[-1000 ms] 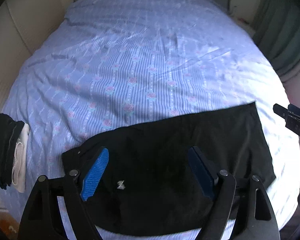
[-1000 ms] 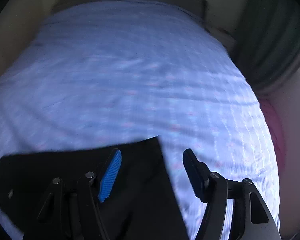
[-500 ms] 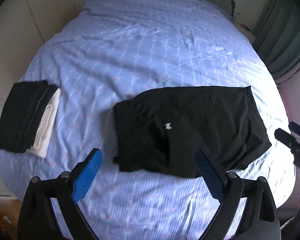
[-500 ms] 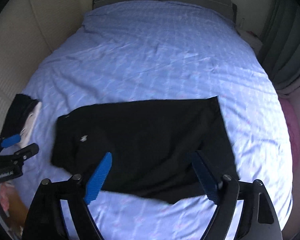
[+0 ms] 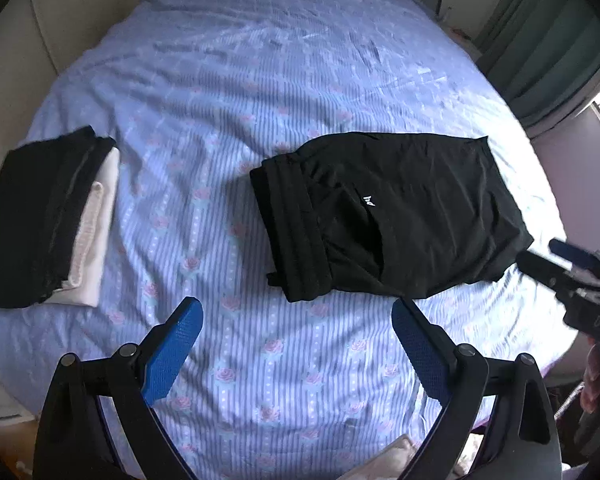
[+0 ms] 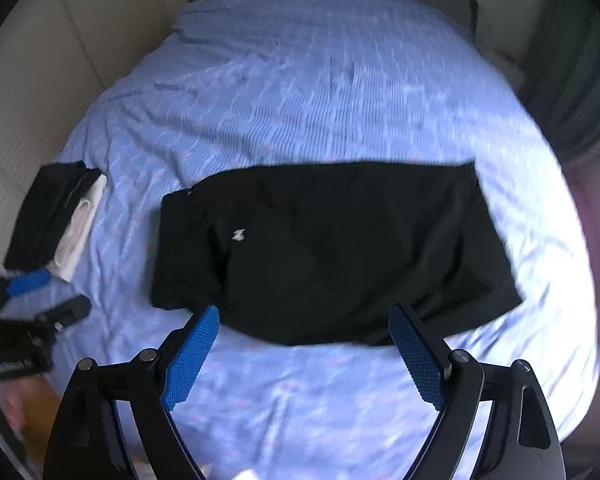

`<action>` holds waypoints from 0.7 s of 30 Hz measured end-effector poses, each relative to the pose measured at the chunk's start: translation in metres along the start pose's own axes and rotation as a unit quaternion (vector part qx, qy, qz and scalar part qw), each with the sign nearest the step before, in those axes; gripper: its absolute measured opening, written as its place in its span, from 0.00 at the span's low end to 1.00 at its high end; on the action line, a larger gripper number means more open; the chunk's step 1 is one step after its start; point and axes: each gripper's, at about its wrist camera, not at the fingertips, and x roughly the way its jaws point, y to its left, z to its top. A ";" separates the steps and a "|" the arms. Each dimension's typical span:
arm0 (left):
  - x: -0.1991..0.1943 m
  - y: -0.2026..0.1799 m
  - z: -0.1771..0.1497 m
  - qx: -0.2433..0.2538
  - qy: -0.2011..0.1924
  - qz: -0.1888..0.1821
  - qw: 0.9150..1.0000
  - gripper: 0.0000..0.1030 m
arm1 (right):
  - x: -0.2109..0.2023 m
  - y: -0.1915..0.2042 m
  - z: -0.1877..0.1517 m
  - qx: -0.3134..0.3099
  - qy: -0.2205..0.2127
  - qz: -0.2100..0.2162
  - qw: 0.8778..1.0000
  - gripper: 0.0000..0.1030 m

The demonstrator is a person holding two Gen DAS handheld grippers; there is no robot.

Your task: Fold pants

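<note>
Your left claw is spread wide and holds nothing; its blue pads hang over bare sheet at the near edge of the bed. Your right claw is also wide and empty, its pads just short of the near hem of the pants.

The pants lie folded into a broad black rectangle on the blue striped sheet with its rows of pink roses, roughly mid-bed and closer to the near edge than to the headboard. A small white logo faces up on the top layer. At the left end the fabric shows stacked folded edges — several layers overlapping. The right end is one flat panel with a slightly skewed corner. In the left wrist view your right claw shows at the frame's right edge, close to that corner but not touching the cloth.

Well apart to the left, near the bed's side edge, sits a stack of folded clothes — black on top, white beneath. In the right wrist view your left claw appears blurred, just in front of that stack.

Dark green curtains hang beyond the bed's far right corner.
</note>
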 end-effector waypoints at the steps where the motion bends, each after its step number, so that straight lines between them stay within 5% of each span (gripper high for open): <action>1: 0.002 0.004 0.000 -0.003 -0.002 -0.004 1.000 0.94 | 0.003 0.005 -0.003 0.007 0.009 0.001 1.000 0.85; 9: 0.040 0.056 -0.004 -0.044 -0.012 -0.106 0.993 0.87 | 0.028 0.037 -0.014 -0.024 0.054 -0.019 0.998 0.85; 21: 0.110 0.065 0.023 0.010 0.044 -0.170 0.984 0.76 | 0.078 0.078 -0.004 -0.080 0.084 -0.029 0.993 0.85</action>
